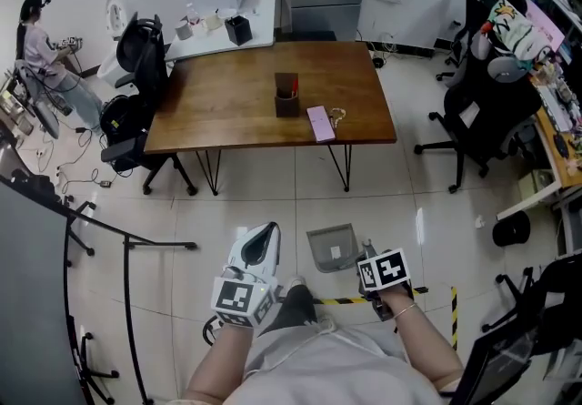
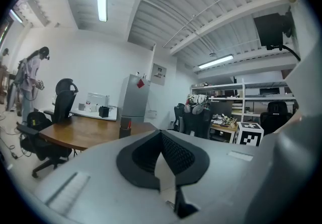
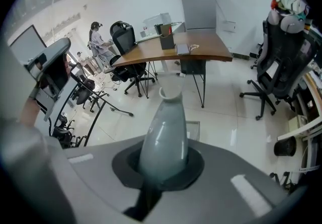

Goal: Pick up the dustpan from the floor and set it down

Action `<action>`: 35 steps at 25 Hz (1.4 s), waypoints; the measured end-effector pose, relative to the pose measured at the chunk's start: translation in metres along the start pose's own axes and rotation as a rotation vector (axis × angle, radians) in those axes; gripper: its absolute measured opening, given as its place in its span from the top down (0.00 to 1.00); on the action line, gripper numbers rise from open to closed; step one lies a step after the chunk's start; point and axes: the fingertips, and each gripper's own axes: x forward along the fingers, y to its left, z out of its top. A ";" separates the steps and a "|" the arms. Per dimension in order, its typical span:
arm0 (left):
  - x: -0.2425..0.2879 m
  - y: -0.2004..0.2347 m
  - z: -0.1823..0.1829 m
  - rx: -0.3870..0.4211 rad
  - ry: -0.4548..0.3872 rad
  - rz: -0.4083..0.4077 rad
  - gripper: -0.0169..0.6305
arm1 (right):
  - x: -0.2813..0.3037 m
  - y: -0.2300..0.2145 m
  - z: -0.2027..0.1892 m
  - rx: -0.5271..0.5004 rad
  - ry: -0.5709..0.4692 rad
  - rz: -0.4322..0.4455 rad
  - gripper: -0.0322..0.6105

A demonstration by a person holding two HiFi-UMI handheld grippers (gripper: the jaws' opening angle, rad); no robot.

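Dustpan (image 1: 332, 244) is clenched by its handle in right gripper (image 1: 370, 254) jaws, left gripper (image 1: 264, 235) jaws shut empty; seems mid-carry, so it's to be lowered flat onto the floor (image 1: 273, 203) below the jaws and released.

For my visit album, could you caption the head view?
Hand-held left gripper and right gripper near a grey dustpan on white tiled floor, brown wooden table beyond.

I see the dustpan (image 1: 334, 247), a grey plastic scoop, low over the pale floor tiles (image 1: 273, 203), well short of the wooden table (image 1: 227, 94). Its rounded grey handle (image 3: 163, 137) sits clamped in my right gripper (image 3: 162, 172), with the open mouth facing away from me.
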 end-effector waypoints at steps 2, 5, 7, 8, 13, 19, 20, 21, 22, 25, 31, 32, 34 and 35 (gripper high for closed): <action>0.015 0.016 0.005 -0.002 0.001 -0.018 0.95 | 0.006 -0.002 0.016 0.023 0.005 -0.008 0.95; 0.037 0.037 0.010 -0.009 0.002 -0.046 0.95 | 0.019 -0.007 0.038 0.057 0.002 -0.025 0.95; 0.048 0.047 0.012 -0.010 0.008 -0.063 0.95 | 0.030 -0.011 0.050 0.074 0.000 -0.032 0.95; 0.054 0.052 0.012 -0.007 0.012 -0.068 0.95 | 0.036 -0.013 0.057 0.082 -0.002 -0.035 0.95; 0.079 0.072 0.006 -0.024 0.056 -0.054 0.95 | 0.067 -0.029 0.084 0.102 0.005 -0.040 0.95; 0.108 0.095 -0.017 -0.039 0.116 -0.007 0.95 | 0.120 -0.064 0.115 0.119 0.031 -0.036 0.95; 0.113 0.097 -0.022 -0.035 0.123 -0.003 0.95 | 0.130 -0.072 0.120 0.122 0.034 -0.039 0.95; 0.119 0.099 -0.027 -0.030 0.129 0.001 0.95 | 0.140 -0.081 0.125 0.124 0.035 -0.044 0.95; 0.125 0.101 -0.033 -0.026 0.135 0.004 0.95 | 0.151 -0.091 0.130 0.124 0.036 -0.051 0.95; 0.139 0.107 -0.054 -0.024 0.159 0.007 0.95 | 0.181 -0.115 0.139 0.128 0.045 -0.068 0.95; 0.155 0.114 -0.085 -0.018 0.178 0.022 0.95 | 0.223 -0.139 0.138 0.143 0.023 -0.078 0.95; 0.157 0.114 -0.089 -0.018 0.182 0.022 0.95 | 0.226 -0.140 0.135 0.139 0.018 -0.078 0.95; 0.157 0.114 -0.101 -0.013 0.186 0.022 0.95 | 0.230 -0.143 0.126 0.147 0.012 -0.075 0.95; 0.158 0.115 -0.105 -0.015 0.185 0.024 0.95 | 0.230 -0.145 0.120 0.158 0.014 -0.075 0.95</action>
